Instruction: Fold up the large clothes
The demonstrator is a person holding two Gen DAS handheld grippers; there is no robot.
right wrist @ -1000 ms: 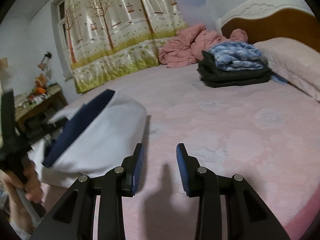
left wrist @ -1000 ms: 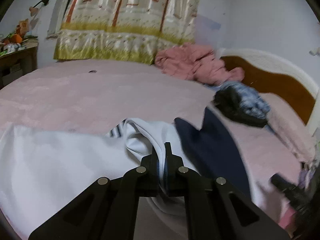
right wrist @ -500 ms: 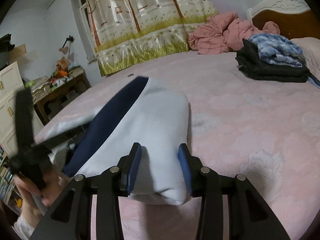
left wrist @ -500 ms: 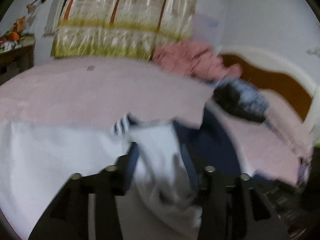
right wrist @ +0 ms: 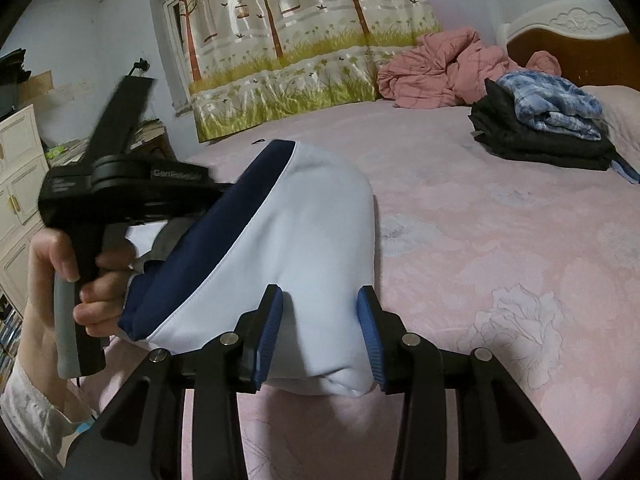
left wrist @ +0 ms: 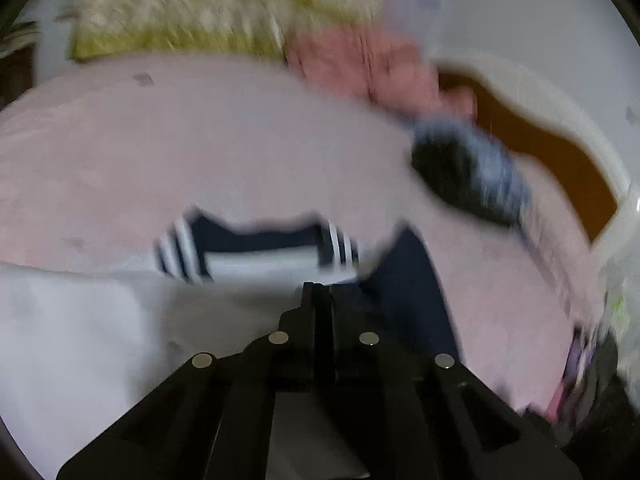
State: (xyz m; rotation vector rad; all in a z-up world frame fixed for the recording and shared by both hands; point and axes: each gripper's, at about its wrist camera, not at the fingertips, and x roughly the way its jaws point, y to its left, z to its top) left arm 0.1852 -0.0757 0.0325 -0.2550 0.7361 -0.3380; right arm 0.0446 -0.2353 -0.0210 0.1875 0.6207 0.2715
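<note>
Folding a white and navy garment (right wrist: 304,240) on a pink bed (right wrist: 480,240).

Left gripper (left wrist: 318,296): jaws have just closed and now stand fully together over the white cloth near the striped collar (left wrist: 256,252); blur hides whether fabric is pinched between them. Right gripper (right wrist: 320,316): jaws stand partly apart, straddling the folded end of the garment, pads not pressing. Garment lies at the bed's near edge; folded stack (right wrist: 540,128) sits well apart beside the headboard (right wrist: 560,28).
</note>
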